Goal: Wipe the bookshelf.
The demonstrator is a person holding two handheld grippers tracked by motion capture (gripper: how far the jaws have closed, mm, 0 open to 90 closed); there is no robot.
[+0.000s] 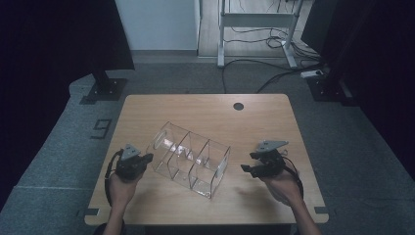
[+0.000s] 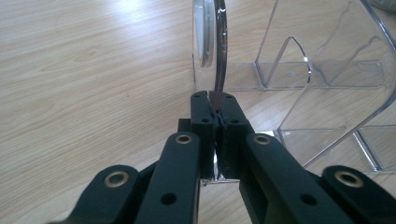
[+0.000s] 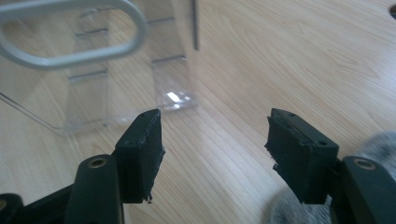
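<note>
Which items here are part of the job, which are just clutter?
In the job:
clear acrylic three-compartment organizer
left gripper, shut on its end wall
right gripper, open beside it

Lying about:
white desk frame
black floor cables

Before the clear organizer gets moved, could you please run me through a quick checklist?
1. Left gripper shut on the clear organizer's end wall: ok.
2. Right gripper open: ok.
3. Right gripper on the organizer: not ok, it is apart from it.
4. Organizer resting on the table: ok.
5. Organizer's compartments empty: ok, nothing seen inside.
</note>
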